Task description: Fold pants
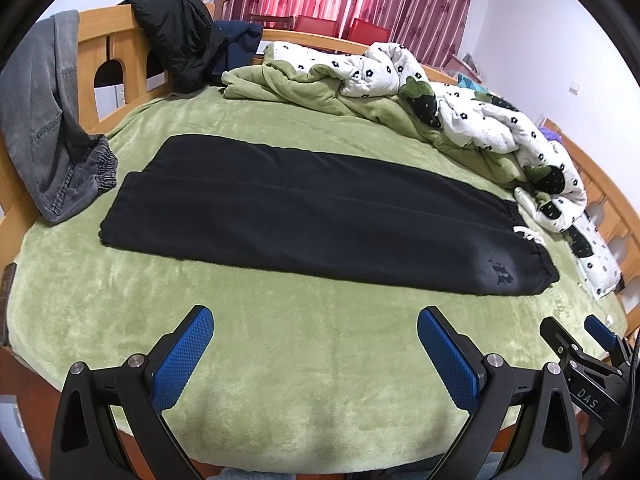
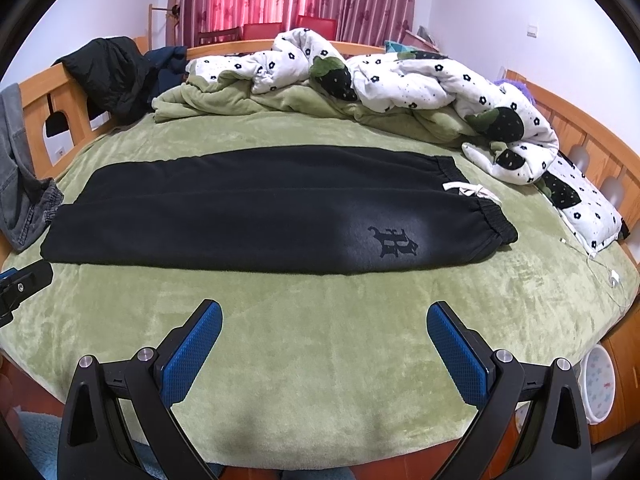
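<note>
Left wrist view: black pants point(image 1: 320, 220) lie flat across the middle of a green bed cover point(image 1: 304, 360), legs together, waistband to the right.
Left gripper point(image 1: 314, 332): fingers apart, holding nothing, over the near edge of the bed.
Right gripper point(image 2: 324, 328): also spread, empty, near the waistband end.
Risk: plush fabric may slide or bunch if only the top layer is pinched, leaving a crooked fold.
Risk: the white drawstring point(image 2: 468, 191) could snag.
Containers: none visible; a rumpled quilt point(image 2: 400, 80) sits behind the pants.
</note>
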### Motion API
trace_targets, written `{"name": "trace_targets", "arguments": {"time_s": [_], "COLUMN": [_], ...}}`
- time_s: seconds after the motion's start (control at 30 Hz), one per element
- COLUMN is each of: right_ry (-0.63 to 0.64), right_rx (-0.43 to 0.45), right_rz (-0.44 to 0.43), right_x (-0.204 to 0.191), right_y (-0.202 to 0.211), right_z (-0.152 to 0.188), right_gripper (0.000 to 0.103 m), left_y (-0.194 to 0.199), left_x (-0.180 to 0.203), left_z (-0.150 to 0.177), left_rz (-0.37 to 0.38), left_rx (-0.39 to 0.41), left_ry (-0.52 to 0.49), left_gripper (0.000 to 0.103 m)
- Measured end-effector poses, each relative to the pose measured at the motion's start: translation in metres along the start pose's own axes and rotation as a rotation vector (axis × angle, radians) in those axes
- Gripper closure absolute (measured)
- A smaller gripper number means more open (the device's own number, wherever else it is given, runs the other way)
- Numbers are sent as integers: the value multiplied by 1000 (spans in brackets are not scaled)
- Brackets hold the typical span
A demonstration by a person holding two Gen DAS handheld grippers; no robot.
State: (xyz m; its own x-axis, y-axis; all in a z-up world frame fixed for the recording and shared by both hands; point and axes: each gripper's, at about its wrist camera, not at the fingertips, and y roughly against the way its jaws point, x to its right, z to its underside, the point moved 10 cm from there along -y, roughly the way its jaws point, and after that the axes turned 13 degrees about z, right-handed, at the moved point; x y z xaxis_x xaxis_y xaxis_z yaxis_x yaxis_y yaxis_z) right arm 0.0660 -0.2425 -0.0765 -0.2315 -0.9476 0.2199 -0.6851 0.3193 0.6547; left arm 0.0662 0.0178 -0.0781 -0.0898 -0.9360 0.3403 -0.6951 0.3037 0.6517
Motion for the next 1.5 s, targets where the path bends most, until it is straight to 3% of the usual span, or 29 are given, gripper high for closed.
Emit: {"name": "trace_targets", "arguments": {"time_s": [0.1, 0.23, 0.43, 0.63, 0.77, 0.87, 1.03, 1.13, 1.3, 1.5], "right_ry": [-29, -85, -62, -112, -158, -146, -97, -101, -161, -296], "right_rx": [39, 82, 109, 76, -8, 10, -14, -88, -201, -237], "right_rz": [33, 21, 25, -42, -37, 8, 63, 25, -29, -59], "right_x": [5, 13, 22, 38, 51, 58, 53, 47, 50, 73], "right_y": [8, 24, 35, 19, -16, -42, -101, -137, -186, -216], "right_z": [-7, -19, -27, -19, -15, -12, 1, 11, 28, 34], "right_gripper": [2, 2, 2, 2, 2, 7, 21, 35, 36, 36], "left_y": [6, 23, 32, 15, -13, -37, -73, -92, -112, -127], "left_x": [3, -4, -35, -89, -116, -132, -153, -160, -172, -181], "left_z": [-7, -17, -27, -25, -16, -9, 4, 9, 11, -4], "left_rz": [59, 74, 1, -68, -46, -37, -17, 4, 73, 140], "left_rx": [25, 60, 61, 50, -20, -49, -83, -102, -62, -10], "left_ry": [16, 14, -18, 15, 84, 104, 143, 162, 243, 337], "left_gripper": [1, 1, 1, 1, 1, 11, 20, 20, 21, 23]}}
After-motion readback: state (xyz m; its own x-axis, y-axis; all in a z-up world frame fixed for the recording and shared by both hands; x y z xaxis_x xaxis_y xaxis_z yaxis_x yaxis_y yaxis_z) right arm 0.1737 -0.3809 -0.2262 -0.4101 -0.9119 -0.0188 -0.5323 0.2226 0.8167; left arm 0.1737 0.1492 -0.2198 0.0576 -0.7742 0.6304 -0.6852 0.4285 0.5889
